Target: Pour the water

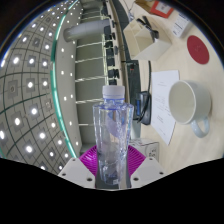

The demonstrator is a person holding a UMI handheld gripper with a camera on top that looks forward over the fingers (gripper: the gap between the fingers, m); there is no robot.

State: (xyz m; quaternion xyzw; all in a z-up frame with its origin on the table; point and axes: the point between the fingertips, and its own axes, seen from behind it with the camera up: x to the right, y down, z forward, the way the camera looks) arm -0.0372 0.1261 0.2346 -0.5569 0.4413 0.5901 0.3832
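Bottle in my grip, mug waiting off to the right.

My fingers [113,168] are closed on the clear water bottle [112,135], pink pads pressed to its sides, held upright with its white cap [113,92] apparently on. I judge this the carry step: next I must bring it over the white mug [187,102] ahead to the right and tilt. Papers [159,99] lie on the surface [205,150] beside the mug; the cap could block pouring.
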